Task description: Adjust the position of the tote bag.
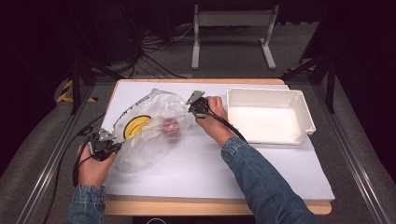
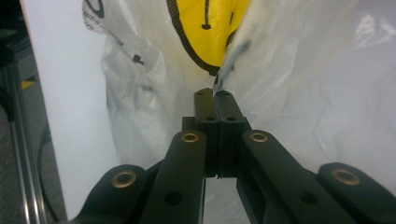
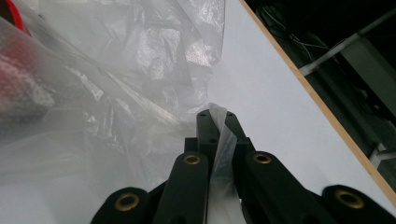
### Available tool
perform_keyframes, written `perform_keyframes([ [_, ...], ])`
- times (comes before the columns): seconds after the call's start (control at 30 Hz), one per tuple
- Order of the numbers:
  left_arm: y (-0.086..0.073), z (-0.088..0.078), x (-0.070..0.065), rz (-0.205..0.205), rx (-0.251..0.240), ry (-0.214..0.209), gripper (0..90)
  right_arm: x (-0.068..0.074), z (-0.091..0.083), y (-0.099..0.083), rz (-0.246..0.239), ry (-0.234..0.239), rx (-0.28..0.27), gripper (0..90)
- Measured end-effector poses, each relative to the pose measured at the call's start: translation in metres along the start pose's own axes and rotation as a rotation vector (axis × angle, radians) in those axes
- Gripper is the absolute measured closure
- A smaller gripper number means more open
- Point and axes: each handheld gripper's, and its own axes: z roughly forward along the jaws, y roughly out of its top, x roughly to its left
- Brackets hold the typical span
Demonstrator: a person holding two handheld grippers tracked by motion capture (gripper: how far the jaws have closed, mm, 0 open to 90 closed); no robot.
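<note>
A clear plastic bag (image 1: 149, 126) with a yellow smiley print (image 1: 135, 125) lies on the white table top (image 1: 210, 172). A red object (image 1: 172, 128) shows through it. My left gripper (image 1: 111, 148) is at the bag's near left edge, shut on a fold of the bag (image 2: 224, 74). My right gripper (image 1: 192, 108) is at the bag's far right edge, shut on a strip of the plastic (image 3: 219, 126) that runs back between its jaws. The red object (image 3: 18, 79) appears blurred behind the film in the right gripper view.
A white bin (image 1: 268, 116) stands on the table to the right of the bag. The table's wooden edge (image 3: 317, 107) runs close to the right gripper. A metal frame (image 1: 231, 35) and cables lie on the floor beyond the table.
</note>
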Motion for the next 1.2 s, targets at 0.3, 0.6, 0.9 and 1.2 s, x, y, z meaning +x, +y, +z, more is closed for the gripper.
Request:
perform_keyframes([
  [0.3,-0.003,0.004,0.002,-0.019,0.055,-0.021,90.0,0.004,0.003,0.001,0.01,0.026,0.086,88.8],
  [0.6,-0.005,0.008,0.001,-0.03,0.104,-0.057,89.8,0.006,0.007,-0.002,0.049,0.067,0.188,87.5],
  [0.9,-0.003,-0.004,0.004,-0.079,-0.001,-0.069,66.5,0.004,-0.005,-0.002,0.056,0.05,0.179,60.5],
  [1.2,-0.001,-0.027,0.008,-0.145,-0.168,-0.051,47.3,0.006,-0.034,0.004,0.142,0.052,0.049,26.9],
])
